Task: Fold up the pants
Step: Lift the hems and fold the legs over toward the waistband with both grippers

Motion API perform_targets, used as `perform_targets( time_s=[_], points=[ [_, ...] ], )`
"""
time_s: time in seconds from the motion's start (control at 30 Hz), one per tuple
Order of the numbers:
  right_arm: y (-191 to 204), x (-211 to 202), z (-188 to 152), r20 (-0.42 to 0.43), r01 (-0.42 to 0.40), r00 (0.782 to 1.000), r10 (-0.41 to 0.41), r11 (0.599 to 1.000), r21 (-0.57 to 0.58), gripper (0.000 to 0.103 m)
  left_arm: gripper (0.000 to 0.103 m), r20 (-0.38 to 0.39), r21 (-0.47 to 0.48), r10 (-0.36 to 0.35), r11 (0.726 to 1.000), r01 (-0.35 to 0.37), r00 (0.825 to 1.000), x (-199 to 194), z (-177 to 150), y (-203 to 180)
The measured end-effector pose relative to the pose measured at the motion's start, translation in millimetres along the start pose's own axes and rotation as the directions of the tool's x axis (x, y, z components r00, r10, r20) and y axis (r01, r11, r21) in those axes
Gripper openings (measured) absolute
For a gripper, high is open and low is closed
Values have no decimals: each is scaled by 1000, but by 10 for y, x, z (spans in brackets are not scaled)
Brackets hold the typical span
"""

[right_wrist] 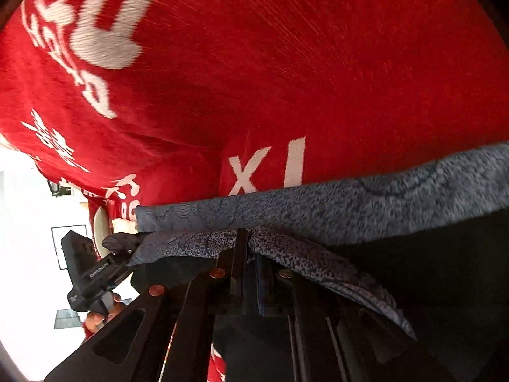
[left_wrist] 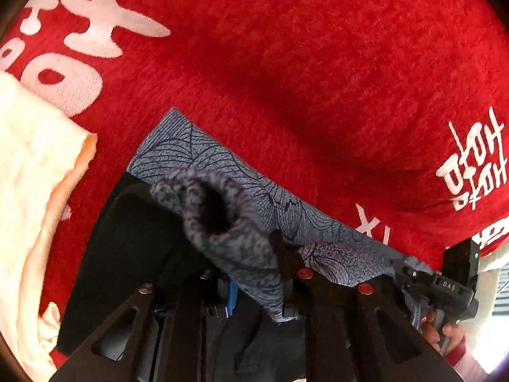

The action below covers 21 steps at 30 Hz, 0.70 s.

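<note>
Both claws, left (left_wrist: 280, 248) and right (right_wrist: 243, 243), were clamped on the pants (left_wrist: 203, 159), stretched between them above the red blanket (left_wrist: 286, 63), probably mid-fold; next, lay the edge down evenly.

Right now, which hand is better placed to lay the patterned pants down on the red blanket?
Neither clearly. The left gripper and right gripper each pinch the blue-grey patterned pants, stretched between them above the red blanket. Probably both lower together.

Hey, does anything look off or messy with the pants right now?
Slightly. The pants hang bunched between the left gripper and right gripper, one opening gaping instead of flat. A peach cloth lies crumpled on the red blanket.
</note>
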State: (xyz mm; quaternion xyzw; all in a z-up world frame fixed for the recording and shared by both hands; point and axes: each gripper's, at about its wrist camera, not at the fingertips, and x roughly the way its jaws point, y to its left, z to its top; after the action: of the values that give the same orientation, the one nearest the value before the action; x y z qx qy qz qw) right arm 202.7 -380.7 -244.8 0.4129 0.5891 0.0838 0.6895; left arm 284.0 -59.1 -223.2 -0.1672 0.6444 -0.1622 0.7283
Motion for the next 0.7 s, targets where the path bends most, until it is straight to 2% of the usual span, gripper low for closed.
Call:
perform_targets(
  time_s=[0.1,0.13,0.17,0.2,0.23,0.27,0.33,0.4,0.43,0.47,0.5,0.53,0.6,0.63,0.67,0.7],
  points=[
    [59,-20,23,-20,14,1000,-14,1000,-19,8,22,-9,42,44,998,-44,999,-103,-11,-107],
    [116,-43,26,-25,29,999,-30,999,-39,10,29,1,58,61,996,-61,998,-154,-22,-148],
    [174,-79,25,-22,49,998,-51,997,-63,20,35,18,74,87,993,-88,996,-223,-27,-176],
    [267,-158,16,-2,88,996,-89,991,-99,43,58,44,74,125,989,-128,991,-311,-41,-210],
    [342,-230,15,23,116,993,-114,985,-124,55,71,85,78,171,981,-177,982,-419,-53,-235],
    [392,-298,18,45,127,992,-122,982,-141,69,71,124,86,192,975,-204,973,-514,-62,-251],
    [550,-490,-18,97,158,985,-142,971,-181,69,71,141,102,217,967,-232,966,-604,-63,-260],
    [646,-583,-63,107,169,983,-150,963,-208,67,71,126,135,235,958,-252,964,-569,-99,-291],
    [685,-609,-112,106,174,982,-154,960,-218,63,71,115,154,247,952,-263,962,-522,-116,-303],
    [696,-602,-142,99,179,982,-160,958,-224,52,71,103,179,268,942,-283,958,-453,-148,-315],
    [699,-549,-187,78,191,981,-177,954,-233,47,71,94,205,286,932,-299,954,-348,-178,-345],
    [679,-475,-224,53,204,979,-197,949,-239,46,71,88,228,303,921,-315,949,-216,-213,-372],
    [566,-288,-299,18,253,966,-257,935,-247,46,71,65,216,372,901,-377,926,53,-247,-348],
    [459,-168,-318,-5,292,953,-303,924,-249,46,73,64,217,401,888,-405,914,152,-264,-340],
    [352,-64,-326,-8,350,931,-364,901,-258,44,76,93,235,422,871,-431,902,213,-289,-366],
    [290,-37,-325,10,367,926,-378,891,-269,42,84,128,267,435,850,-454,891,237,-324,-420]
  ],
)
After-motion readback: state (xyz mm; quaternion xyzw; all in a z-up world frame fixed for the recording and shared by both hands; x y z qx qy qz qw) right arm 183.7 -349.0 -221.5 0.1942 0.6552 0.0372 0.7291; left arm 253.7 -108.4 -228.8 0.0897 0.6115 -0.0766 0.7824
